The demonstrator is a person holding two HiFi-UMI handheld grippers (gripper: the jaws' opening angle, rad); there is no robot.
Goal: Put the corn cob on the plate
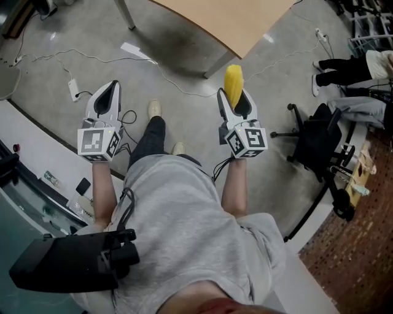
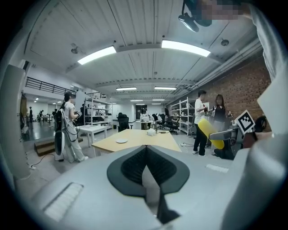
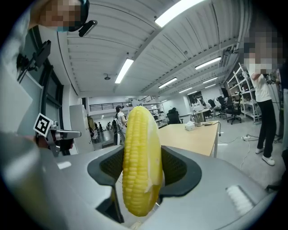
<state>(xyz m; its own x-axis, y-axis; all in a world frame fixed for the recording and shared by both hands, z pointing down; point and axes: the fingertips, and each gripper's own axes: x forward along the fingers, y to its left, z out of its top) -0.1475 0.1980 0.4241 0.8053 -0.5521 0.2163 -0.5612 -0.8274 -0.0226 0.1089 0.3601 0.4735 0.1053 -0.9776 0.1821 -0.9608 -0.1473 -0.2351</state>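
Note:
A yellow corn cob (image 1: 233, 81) stands upright between the jaws of my right gripper (image 1: 235, 93), which is shut on it. Seen from the right gripper view, the corn cob (image 3: 140, 175) fills the space between the pads of the right gripper (image 3: 143, 155). My left gripper (image 1: 113, 86) is held level with it at the left; in its own view the left gripper (image 2: 146, 149) is shut with nothing in it. A small white plate (image 2: 121, 141) lies on a wooden table (image 2: 148, 140) some way ahead. The table's corner (image 1: 227, 18) shows at the top of the head view.
Both grippers hang over bare grey floor with cables and a power strip (image 1: 73, 89). A black office chair (image 1: 314, 132) stands to the right. People stand around the room (image 2: 67, 130), (image 2: 200, 121). Shelving lines the far wall.

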